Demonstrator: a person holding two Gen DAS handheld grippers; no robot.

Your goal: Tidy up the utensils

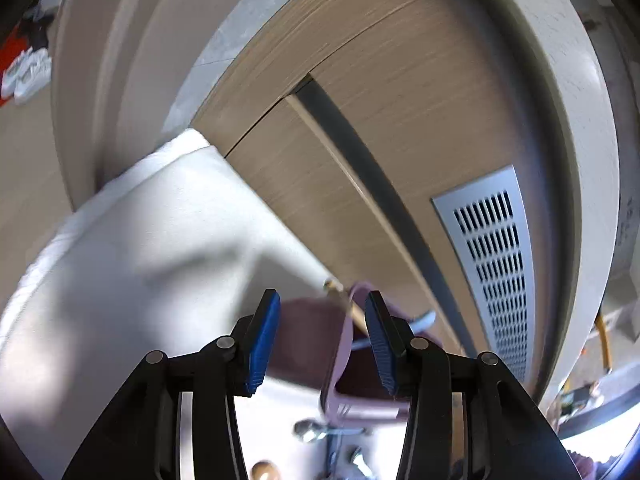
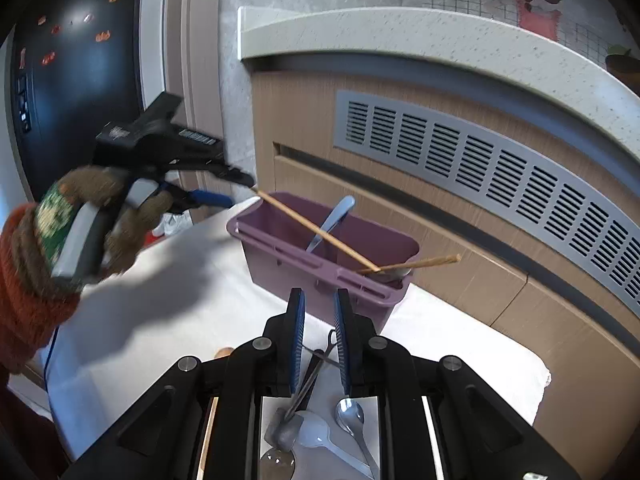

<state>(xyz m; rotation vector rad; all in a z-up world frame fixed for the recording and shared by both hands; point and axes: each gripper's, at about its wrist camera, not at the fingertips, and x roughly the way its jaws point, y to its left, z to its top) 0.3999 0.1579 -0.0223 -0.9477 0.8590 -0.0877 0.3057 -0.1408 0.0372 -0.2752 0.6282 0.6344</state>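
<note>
1. Two spoons (image 2: pixel 352 412) and other utensils lie on a white cloth (image 2: pixel 180 312) below the right gripper (image 2: pixel 320 336), whose jaws stand slightly apart, grasping nothing.
2. Beyond, a purple bin (image 2: pixel 320 256) on the cloth holds a chopstick (image 2: pixel 316 232) and a spoon handle (image 2: pixel 336 216).
3. At far left the left gripper (image 2: pixel 236 188), in a gloved hand (image 2: pixel 92 224), is released and empty.
4. Behind stand wood cabinets (image 2: pixel 460 276), a grey vent (image 2: pixel 500 172) and a countertop (image 2: pixel 400 36).

No text, label, brand or number can be read anywhere in either view.

Chopstick (image 2: pixel 320 234) in bin (image 2: pixel 280 264) on cloth (image 2: pixel 180 320)
</note>
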